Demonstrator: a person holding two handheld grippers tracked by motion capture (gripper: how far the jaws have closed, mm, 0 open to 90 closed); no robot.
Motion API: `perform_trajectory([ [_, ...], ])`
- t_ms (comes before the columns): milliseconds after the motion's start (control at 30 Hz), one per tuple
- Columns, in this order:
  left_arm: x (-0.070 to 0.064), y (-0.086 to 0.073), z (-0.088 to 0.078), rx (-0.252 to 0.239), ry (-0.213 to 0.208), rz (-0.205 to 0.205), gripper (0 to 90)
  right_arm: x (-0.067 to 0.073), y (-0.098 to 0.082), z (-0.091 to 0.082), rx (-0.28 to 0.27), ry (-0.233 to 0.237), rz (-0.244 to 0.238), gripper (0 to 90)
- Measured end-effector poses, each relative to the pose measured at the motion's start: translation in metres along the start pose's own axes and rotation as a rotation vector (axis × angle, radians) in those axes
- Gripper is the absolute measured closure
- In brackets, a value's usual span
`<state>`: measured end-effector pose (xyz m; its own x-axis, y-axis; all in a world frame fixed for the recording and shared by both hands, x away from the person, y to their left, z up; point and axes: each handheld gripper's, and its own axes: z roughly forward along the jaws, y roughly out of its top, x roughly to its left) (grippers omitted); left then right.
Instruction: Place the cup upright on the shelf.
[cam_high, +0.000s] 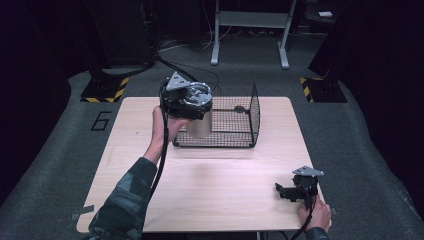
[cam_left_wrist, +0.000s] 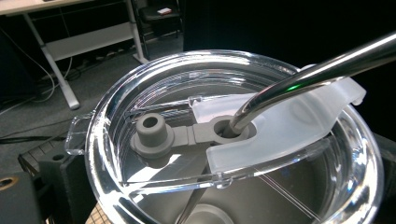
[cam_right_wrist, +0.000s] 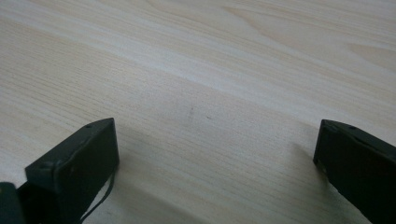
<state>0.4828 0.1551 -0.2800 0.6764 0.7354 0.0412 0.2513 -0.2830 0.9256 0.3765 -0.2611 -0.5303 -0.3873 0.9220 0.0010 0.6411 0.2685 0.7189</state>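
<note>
High view has the left gripper (cam_high: 192, 102) clamped on the tumbler (cam_high: 199, 125), carrying it over the wire basket (cam_high: 235, 120) at the table's far edge, lowering next; right gripper (cam_high: 292, 190) gapes idle.

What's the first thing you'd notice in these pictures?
The tumbler with its clear lid and metal straw, held up by the left gripper at the wire basket's near left corner. The right gripper rests open at the table's near right corner.
</note>
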Motion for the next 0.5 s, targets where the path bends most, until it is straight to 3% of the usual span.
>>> perform_trajectory([
  [500, 0.011, 0.009, 0.028, -0.001, 0.041, -0.038, 4.1, 0.0, 0.0, 0.0, 0.0, 0.0, -0.001, 0.0],
])
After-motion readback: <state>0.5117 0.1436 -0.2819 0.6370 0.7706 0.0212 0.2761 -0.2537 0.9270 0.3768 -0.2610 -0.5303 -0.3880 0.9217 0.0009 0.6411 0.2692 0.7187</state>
